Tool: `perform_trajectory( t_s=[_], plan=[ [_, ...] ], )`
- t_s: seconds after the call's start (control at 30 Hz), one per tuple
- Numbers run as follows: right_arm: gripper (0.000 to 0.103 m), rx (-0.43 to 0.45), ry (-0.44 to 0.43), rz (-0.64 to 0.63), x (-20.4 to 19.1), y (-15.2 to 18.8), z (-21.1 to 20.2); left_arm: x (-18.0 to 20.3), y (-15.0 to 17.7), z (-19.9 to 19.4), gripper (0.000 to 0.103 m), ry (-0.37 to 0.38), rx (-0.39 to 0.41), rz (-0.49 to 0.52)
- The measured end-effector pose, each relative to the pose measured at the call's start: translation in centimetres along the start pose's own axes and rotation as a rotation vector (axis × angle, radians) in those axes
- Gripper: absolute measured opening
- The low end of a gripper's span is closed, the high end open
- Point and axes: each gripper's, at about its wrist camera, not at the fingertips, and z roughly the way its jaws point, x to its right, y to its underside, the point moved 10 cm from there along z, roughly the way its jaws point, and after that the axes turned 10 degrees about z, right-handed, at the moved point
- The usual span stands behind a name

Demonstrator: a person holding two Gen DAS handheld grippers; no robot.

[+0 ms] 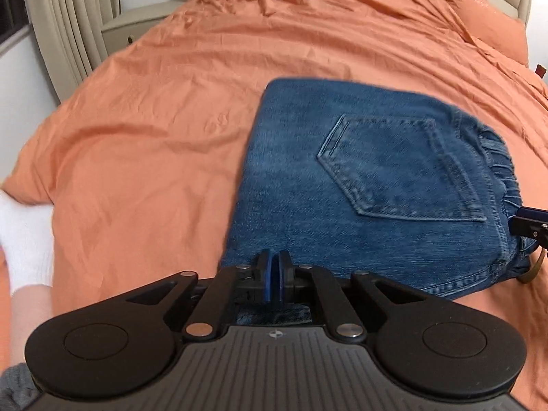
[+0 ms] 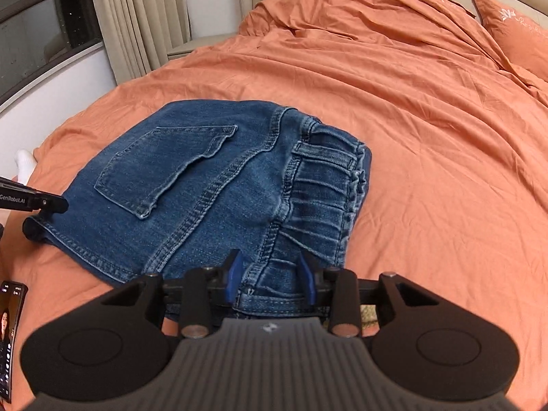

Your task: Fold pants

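Observation:
Blue denim pants (image 1: 370, 185) lie folded into a compact rectangle on the orange bed cover (image 1: 154, 130), back pocket up. In the right wrist view the pants (image 2: 212, 185) show the elastic waistband (image 2: 322, 198) at the right. My left gripper (image 1: 274, 274) is shut, its blue pads together at the pants' near edge; no cloth shows between them. My right gripper (image 2: 272, 274) is open, its fingers on either side of the waistband corner, cloth between the pads. The left gripper (image 2: 41, 202) shows at the pants' left edge in the right wrist view.
An orange pillow (image 2: 513, 30) lies at the head of the bed. Beige curtains (image 2: 137, 17) and a window stand at the far left. A phone (image 2: 10, 335) lies at the near left. A white-socked foot (image 1: 24, 239) rests at the bed's left.

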Motion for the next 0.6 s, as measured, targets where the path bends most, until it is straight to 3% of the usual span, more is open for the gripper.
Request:
perform_trajectory(
  t_s=[0.13,0.2,0.33,0.4,0.47,0.53,0.6],
  plan=[
    [0.035,0.046,-0.013,0.002,-0.5,-1.3,-2.2,1.1,-1.6,-3.5,0.009,-0.028,0.069,0.037],
    [0.041,0.091,-0.016,0.008,-0.9,-2.2,-4.1,1.7,-2.6,-5.7,0.009,-0.049,0.117,0.060],
    [0.049,0.196,-0.010,-0.011,-1.8,-4.2,-8.9,3.5,-4.5,-11.0,0.024,-0.074,0.238,0.061],
    [0.059,0.260,0.005,-0.030,-2.5,-5.2,-11.6,4.7,-5.1,-13.7,0.027,-0.083,0.301,0.068],
    [0.063,0.310,0.008,-0.051,-3.4,-5.9,-14.3,6.0,-5.4,-16.0,0.035,-0.120,0.346,0.090],
    [0.066,0.357,0.001,-0.072,-4.4,-6.1,-16.9,7.3,-5.4,-18.0,0.055,-0.155,0.377,0.109],
    [0.076,0.393,-0.005,-0.079,-5.3,-6.0,-19.1,8.4,-5.3,-19.5,0.063,-0.169,0.408,0.113]
  ],
)
